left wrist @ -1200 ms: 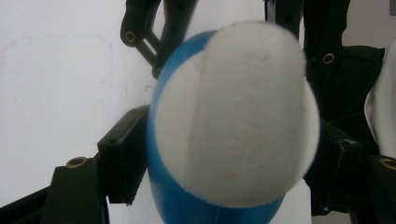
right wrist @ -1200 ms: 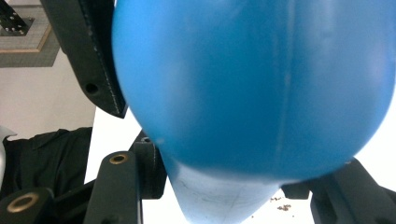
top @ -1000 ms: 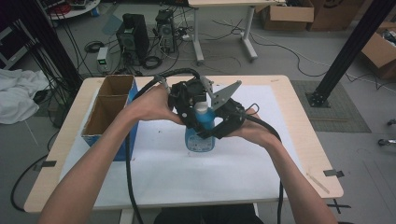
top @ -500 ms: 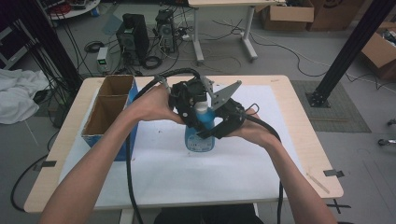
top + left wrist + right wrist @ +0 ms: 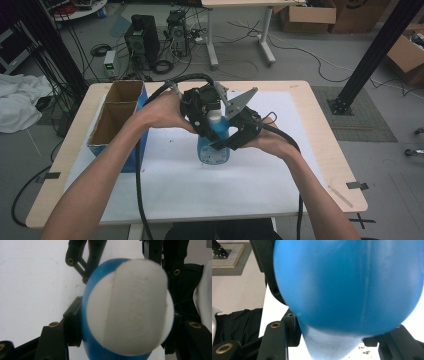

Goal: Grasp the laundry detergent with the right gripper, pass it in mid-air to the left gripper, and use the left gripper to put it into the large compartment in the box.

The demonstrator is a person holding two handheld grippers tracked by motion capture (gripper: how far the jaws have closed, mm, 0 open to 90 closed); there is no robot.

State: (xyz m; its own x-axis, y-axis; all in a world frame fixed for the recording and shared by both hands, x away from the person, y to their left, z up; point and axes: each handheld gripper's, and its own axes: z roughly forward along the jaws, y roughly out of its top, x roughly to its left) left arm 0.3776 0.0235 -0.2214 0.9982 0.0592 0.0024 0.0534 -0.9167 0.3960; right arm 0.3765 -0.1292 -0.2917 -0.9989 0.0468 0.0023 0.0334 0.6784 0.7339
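Note:
A blue bottle (image 5: pixel 214 149) with a white cap (image 5: pixel 214 118) stands upright on the white sheet (image 5: pixel 175 182) at the middle of the table. My left gripper (image 5: pixel 209 116) comes down from above and is shut on the cap (image 5: pixel 127 307), one black jaw on each side. In the left gripper view the blue shoulder (image 5: pixel 87 290) shows beneath the cap. My right gripper (image 5: pixel 226 141) reaches in from the right and is shut on the bottle's blue body (image 5: pixel 347 282), which bulges between its jaws. The bottle's base stays on the sheet.
An open cardboard box (image 5: pixel 118 116) with a blue side and two compartments stands at the table's left. The white sheet covers most of the wooden tabletop (image 5: pixel 330 150). Cables (image 5: pixel 140 190) trail from both grippers toward the front edge.

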